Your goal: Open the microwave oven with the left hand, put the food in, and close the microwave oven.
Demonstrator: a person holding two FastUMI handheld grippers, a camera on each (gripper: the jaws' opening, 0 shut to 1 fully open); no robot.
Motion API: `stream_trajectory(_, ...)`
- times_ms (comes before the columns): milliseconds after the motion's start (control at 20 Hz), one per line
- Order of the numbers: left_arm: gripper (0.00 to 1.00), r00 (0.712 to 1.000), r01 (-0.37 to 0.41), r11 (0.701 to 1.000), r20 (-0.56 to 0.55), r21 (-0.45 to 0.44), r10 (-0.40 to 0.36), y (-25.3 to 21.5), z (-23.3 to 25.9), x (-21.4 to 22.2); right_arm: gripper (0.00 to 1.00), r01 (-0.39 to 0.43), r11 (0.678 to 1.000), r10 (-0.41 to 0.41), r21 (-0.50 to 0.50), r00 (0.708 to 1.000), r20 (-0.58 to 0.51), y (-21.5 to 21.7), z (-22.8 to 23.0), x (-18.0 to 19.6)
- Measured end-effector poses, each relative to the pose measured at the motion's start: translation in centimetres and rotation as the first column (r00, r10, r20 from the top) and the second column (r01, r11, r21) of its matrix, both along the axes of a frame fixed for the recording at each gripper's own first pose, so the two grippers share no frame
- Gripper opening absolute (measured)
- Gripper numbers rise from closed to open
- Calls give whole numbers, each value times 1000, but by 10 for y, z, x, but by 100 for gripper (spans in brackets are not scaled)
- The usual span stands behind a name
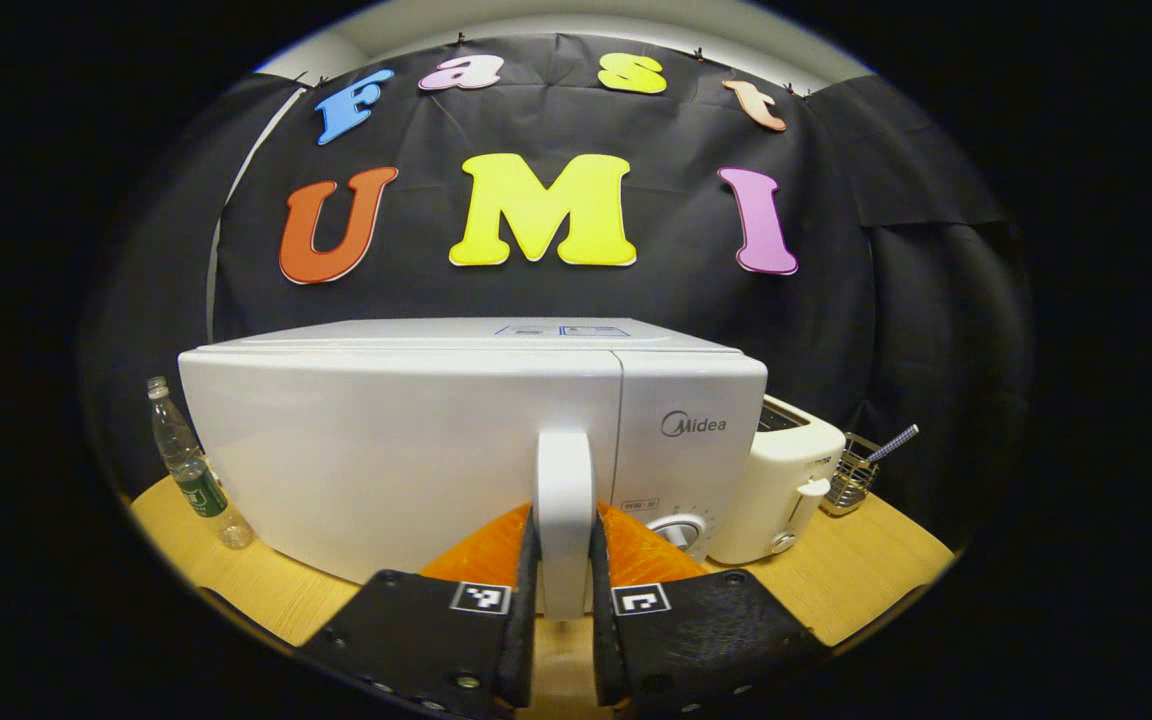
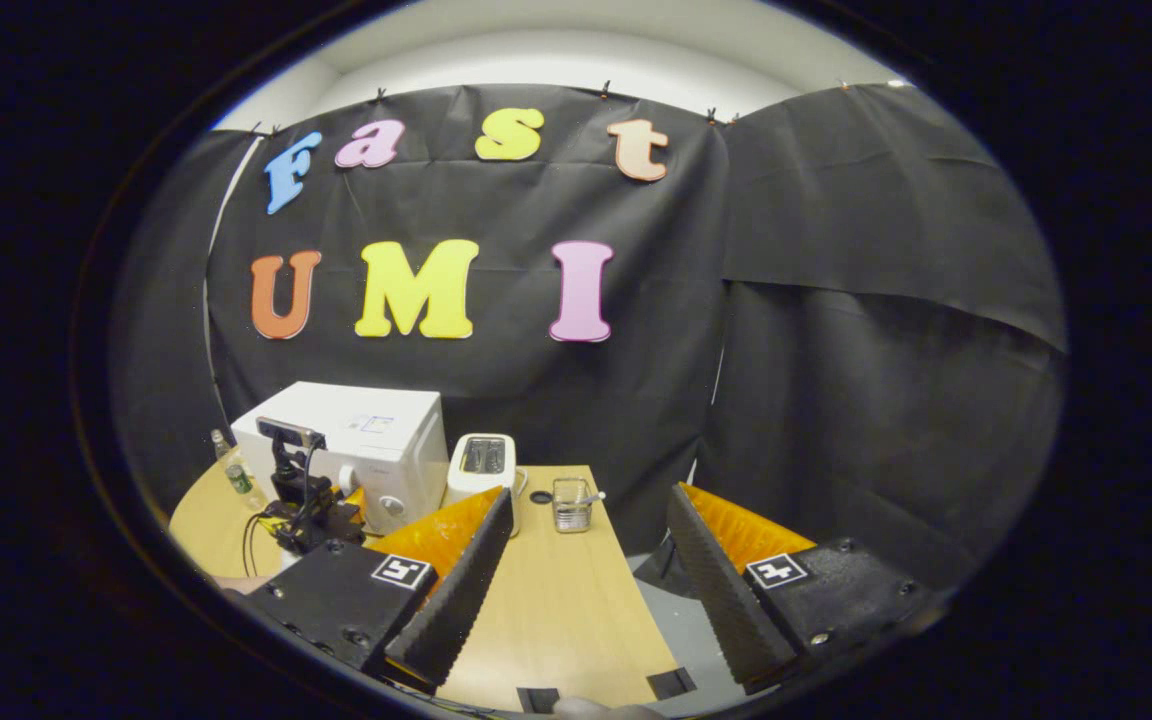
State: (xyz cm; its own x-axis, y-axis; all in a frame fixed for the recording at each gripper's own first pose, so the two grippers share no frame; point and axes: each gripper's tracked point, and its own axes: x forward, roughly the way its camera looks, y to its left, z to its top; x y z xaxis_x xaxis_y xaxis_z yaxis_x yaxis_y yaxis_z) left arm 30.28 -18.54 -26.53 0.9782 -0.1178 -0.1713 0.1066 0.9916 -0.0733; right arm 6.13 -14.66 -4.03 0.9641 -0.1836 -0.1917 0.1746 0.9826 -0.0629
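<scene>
Fingers of the left gripper (image 1: 564, 590) clamp both sides of the white vertical door handle (image 1: 564, 490) on the white boxy microwave oven (image 1: 406, 450), door closed, standing on the round wooden table (image 1: 866, 570) beside a white toaster (image 1: 781, 490). Right gripper (image 2: 581, 590) fingers spread wide, empty, above the table.

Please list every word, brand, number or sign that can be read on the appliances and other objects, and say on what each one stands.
"Midea": brand on the microwave oven front, above its dial.
Small print by the dial: too small to read.
Sticker on the microwave top: blurred.
Toaster lettering: cut off, unreadable.
Bottle label: blurred.
Left tongs: square code markers, no words.
</scene>
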Motion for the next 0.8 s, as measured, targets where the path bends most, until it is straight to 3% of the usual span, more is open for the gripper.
stream_trajectory(50, 21, 1000, -11, 1000, -3, 8, 11, 1, 1, 1, 100, -2, 1000, 2, -7, 1000, 3, 1, 2, 1)
stream_trajectory(200, 12, 1000, -21, 1000, -13, 13, 21, 2, 0, 1, 100, -15, 1000, 15, -12, 1000, 5, 4, 3, 4)
stream_trajectory(600, 10, 995, 54, 997, -85, -48, -58, 0, -6, -9, 99, -46, 999, 46, 7, 999, -2, 11, 0, 6)
stream_trajectory(800, 10, 994, 95, 995, -55, -7, -95, 17, -4, -63, 100, -88, 996, 88, 6, 996, -4, 32, -5, 9)
